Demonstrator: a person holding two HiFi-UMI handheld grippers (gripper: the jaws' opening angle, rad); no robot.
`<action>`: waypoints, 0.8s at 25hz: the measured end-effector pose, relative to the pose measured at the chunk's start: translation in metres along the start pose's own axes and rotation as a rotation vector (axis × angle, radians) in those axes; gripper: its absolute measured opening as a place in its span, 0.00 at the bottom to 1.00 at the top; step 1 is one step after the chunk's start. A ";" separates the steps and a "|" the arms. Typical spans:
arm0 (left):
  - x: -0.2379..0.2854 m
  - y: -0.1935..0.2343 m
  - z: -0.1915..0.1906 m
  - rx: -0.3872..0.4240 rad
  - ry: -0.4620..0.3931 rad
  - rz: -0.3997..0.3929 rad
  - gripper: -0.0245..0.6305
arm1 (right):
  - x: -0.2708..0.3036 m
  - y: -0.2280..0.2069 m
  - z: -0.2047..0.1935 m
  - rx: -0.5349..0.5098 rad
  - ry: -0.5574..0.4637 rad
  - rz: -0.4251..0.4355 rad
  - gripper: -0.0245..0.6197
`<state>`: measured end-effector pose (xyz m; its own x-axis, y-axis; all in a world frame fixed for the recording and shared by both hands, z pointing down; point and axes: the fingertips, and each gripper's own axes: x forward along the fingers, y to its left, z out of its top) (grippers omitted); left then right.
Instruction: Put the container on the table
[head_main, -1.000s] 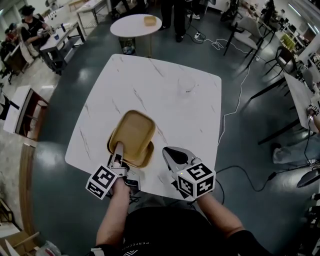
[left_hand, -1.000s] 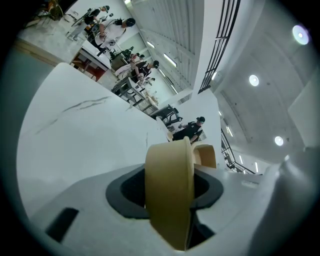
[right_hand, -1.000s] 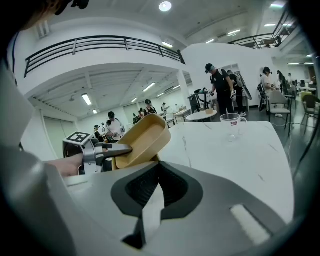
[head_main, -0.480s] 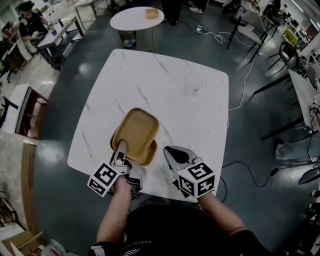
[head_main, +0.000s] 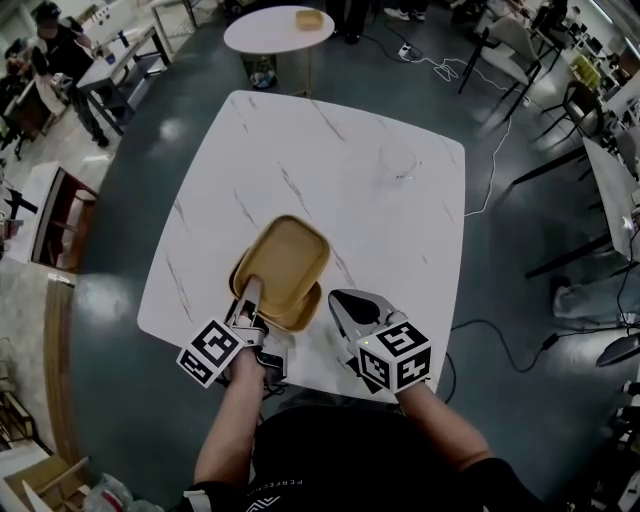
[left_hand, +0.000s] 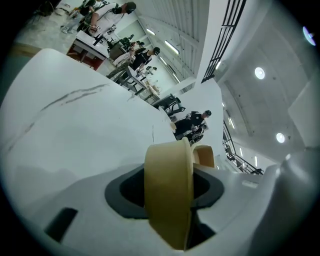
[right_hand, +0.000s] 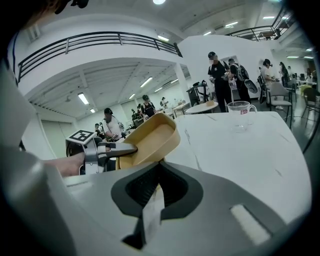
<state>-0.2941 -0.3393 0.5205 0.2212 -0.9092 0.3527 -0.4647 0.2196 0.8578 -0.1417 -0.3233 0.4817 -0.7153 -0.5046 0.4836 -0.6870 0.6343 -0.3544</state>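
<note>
Left gripper (head_main: 250, 290): jaws clamped on the near rim of the tan container (head_main: 287, 258), which is over the table (head_main: 300, 150) close to its near edge. The left gripper view confirms the grip, with the rim filling the gap between the jaws. Right gripper (head_main: 347, 302): jaws closed with nothing between them, positioned just beside the container at the near edge. In the head view the container looks flat, but the right gripper view shows it tilted, far end raised (contact with the table cannot be confirmed). A clear glass (head_main: 397, 160) stands near the far right corner.
</note>
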 end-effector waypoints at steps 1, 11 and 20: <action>0.001 0.001 0.000 -0.006 0.005 0.002 0.31 | 0.000 0.000 0.000 0.002 -0.001 0.000 0.03; 0.001 0.015 -0.009 0.019 0.062 0.085 0.43 | -0.001 0.002 0.001 0.009 -0.023 0.020 0.03; -0.014 0.029 -0.012 0.111 0.033 0.217 0.70 | -0.002 0.007 -0.001 0.009 -0.018 0.051 0.04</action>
<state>-0.3007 -0.3161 0.5448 0.1331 -0.8324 0.5380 -0.5955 0.3668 0.7148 -0.1450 -0.3171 0.4794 -0.7512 -0.4823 0.4507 -0.6511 0.6539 -0.3855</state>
